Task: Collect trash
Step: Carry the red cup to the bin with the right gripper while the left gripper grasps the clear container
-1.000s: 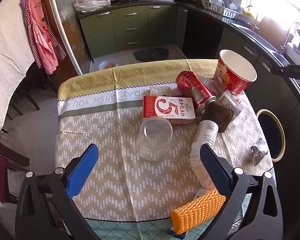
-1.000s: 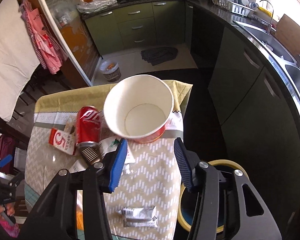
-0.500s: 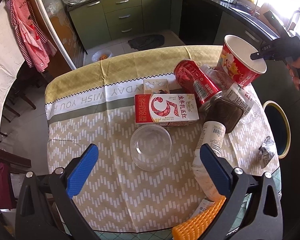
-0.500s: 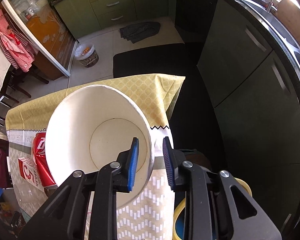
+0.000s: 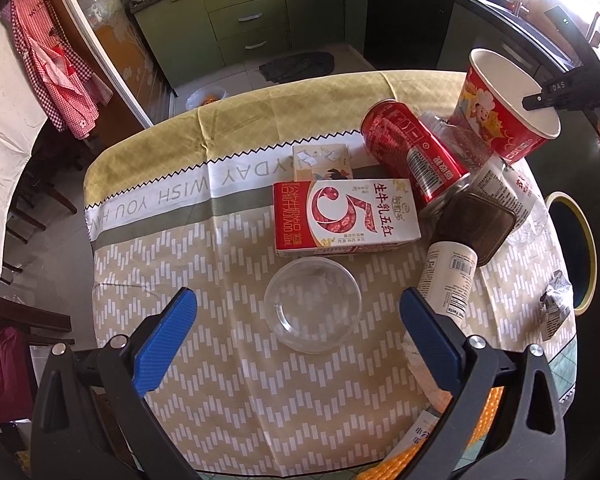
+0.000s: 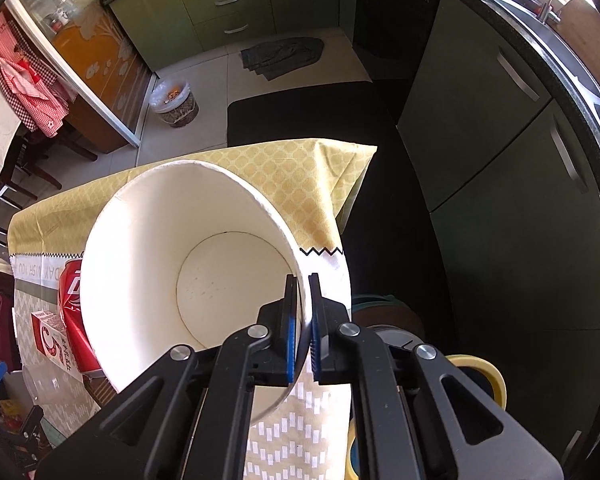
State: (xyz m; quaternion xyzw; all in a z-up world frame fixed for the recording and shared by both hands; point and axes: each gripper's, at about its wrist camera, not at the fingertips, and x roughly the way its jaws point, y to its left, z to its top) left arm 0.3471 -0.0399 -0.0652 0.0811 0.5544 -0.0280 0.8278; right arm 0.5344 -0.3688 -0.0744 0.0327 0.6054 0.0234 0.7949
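Clamped on the near rim of the paper bowl (image 6: 204,264), the right gripper (image 6: 303,320) has one blue pad inside the white wall and the other outside, with the thin wall pinched between them. That bowl, red with a cartoon print on its outside, stands tilted at the far right edge of the table (image 5: 228,368), its mouth leaning towards the gripper. Over the table's near side the left gripper (image 5: 298,320) hangs with its jaws wide apart and nothing between the pads; a clear plastic cup (image 5: 312,310) lies on the patterned cloth just ahead of them. Beyond the cup lie a red and white milk carton (image 5: 346,218), a small card box (image 5: 322,162) and a red can (image 5: 414,156) on its side, the can close against the paper bowl. A labelled bottle (image 5: 446,280) with a dark lid lies to the right, and a crumpled silver wrapper (image 5: 554,310) sits near the table's right edge, beside a bin with a yellow rim (image 5: 588,264) on the floor
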